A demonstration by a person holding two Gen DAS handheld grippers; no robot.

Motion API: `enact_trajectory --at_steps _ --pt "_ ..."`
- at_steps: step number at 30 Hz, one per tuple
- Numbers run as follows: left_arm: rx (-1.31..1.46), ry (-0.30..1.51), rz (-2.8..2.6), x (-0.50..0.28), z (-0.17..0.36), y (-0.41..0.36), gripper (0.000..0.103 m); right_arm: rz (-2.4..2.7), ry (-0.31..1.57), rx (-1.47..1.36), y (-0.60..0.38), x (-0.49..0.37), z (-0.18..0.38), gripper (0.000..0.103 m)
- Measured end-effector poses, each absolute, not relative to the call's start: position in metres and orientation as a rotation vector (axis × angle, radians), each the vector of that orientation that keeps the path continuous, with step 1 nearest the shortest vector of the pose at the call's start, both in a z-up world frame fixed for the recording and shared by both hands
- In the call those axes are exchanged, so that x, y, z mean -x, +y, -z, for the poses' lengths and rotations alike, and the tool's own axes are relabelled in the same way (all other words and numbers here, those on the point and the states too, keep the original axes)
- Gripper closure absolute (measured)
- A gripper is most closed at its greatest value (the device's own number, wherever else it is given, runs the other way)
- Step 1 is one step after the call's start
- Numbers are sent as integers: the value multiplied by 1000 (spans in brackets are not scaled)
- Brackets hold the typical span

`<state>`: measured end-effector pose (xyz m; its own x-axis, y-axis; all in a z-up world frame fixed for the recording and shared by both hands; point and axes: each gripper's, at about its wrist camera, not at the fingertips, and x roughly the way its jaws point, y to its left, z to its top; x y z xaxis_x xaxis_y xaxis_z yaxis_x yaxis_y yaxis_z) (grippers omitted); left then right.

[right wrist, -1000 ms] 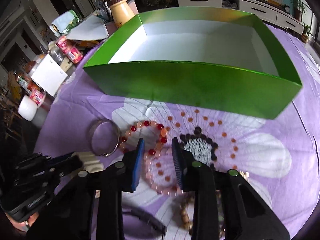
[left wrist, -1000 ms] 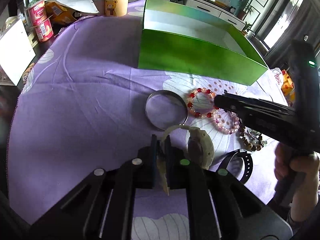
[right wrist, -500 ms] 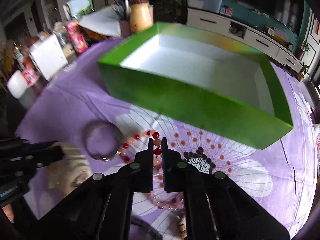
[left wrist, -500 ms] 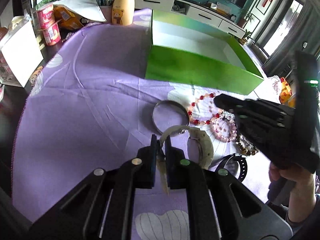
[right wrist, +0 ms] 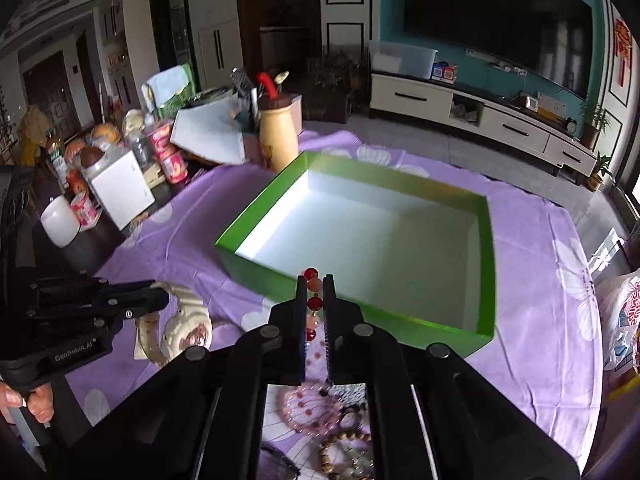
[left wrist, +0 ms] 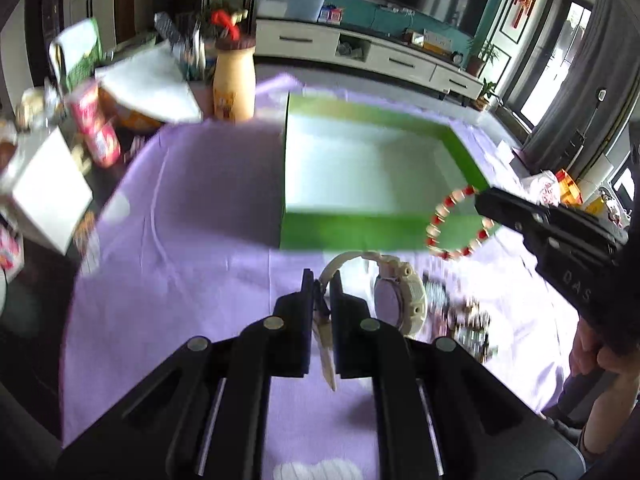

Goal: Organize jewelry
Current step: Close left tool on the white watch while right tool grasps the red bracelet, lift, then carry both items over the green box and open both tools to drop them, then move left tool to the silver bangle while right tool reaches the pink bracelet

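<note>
1. Because the left gripper (left wrist: 322, 280) pinches only the thin strap of the cream wristwatch (left wrist: 400, 300), with the heavy case hanging off to one side above the purple cloth of the counter (left wrist: 180, 240), the watch could swing or twist and slide out of the pads before it reaches the green box (left wrist: 360, 168).
2. The right gripper (right wrist: 316, 292) is pressed together on a few beads of the red-and-peach bead bracelet (left wrist: 456, 224), whose loop dangles free just in front of the box's near wall. A loop hanging that low could catch on the green rim and be pulled from the pinch, or tip the light cardboard box.
3. The beads are round and smooth, so a jerky carry may let them roll between the pads; if the cord is elastic, the bracelet could also spring away on release and land outside the box.
4. Both held pieces appear headed for the same empty white interior, and the two grippers sit near each other. Going in together risks the grippers knocking, or the bracelet tangling with the watch strap.
5. The pink bead bracelet (right wrist: 308, 412) and wooden bead bracelet (right wrist: 344, 448) lie on the cloth below the right gripper; a dropped piece could tangle with them.
</note>
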<state>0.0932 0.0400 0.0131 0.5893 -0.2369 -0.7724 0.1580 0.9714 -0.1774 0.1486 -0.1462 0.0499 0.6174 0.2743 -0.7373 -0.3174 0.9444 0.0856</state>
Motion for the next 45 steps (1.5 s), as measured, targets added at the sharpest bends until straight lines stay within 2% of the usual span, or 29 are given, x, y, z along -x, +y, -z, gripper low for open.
enact_trajectory --at_steps 9,21,23,25,26,30,32,38,45 --pt "106 906 210 -174 -29 13 96 -284 822 -7 -174 -190 -51 96" --pt "86 1037 134 -244 24 -13 94 -255 927 -60 -186 -230 -2 96" --pt "87 1047 133 -249 28 -14 89 -232 944 -71 -190 -234 4 94" --pt "92 1046 139 -250 27 -15 80 -214 950 -91 -196 -234 7 81" --pt "86 1036 136 -249 25 -16 70 -211 949 -105 -200 -232 8 80" --pt "63 993 156 -235 12 -18 64 -208 943 -127 -211 -215 6 79" --pt "59 974 167 -224 7 -17 55 -213 938 -140 -216 -201 3 79" --pt "44 923 175 -175 -5 -1 40 -269 921 -161 -219 -152 -5 78" --pt "49 955 127 -120 8 31 36 -314 971 -136 -205 -109 2 78"
